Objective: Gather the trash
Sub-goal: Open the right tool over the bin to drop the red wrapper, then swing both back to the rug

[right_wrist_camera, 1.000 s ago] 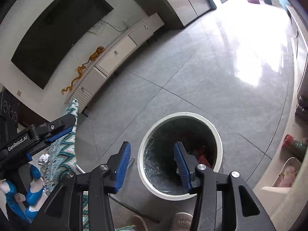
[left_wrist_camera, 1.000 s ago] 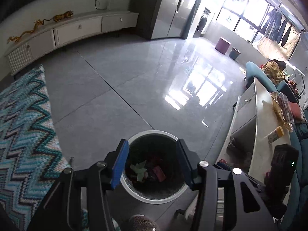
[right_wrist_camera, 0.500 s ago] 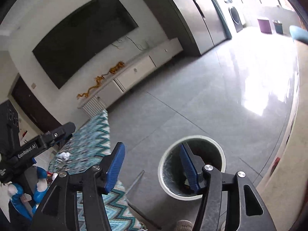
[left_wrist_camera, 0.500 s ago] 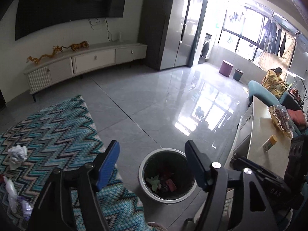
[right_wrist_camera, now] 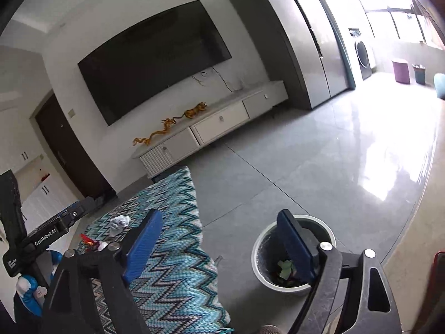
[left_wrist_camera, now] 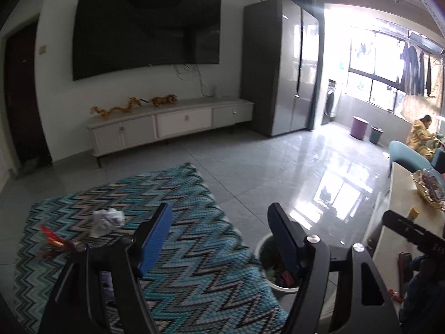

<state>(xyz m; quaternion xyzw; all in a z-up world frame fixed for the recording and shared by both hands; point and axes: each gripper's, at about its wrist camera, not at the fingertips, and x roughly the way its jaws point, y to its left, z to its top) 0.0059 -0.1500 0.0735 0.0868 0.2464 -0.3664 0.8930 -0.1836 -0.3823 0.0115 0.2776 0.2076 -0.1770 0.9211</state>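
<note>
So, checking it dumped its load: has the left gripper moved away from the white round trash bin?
Yes. The left gripper rose and tilted up; the white round trash bin slid from centre to lower right, jaws empty.

Big dark TV (left_wrist_camera: 144, 32) on a white wall, low white cabinet (left_wrist_camera: 172, 123) under it, glossy grey tile floor (right_wrist_camera: 347, 161), sunny windows (left_wrist_camera: 372, 83).

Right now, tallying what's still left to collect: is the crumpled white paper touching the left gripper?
Apart. In the left wrist view the crumpled white paper lies on the rug, beyond the open, empty left gripper, with rug showing between them.
</note>
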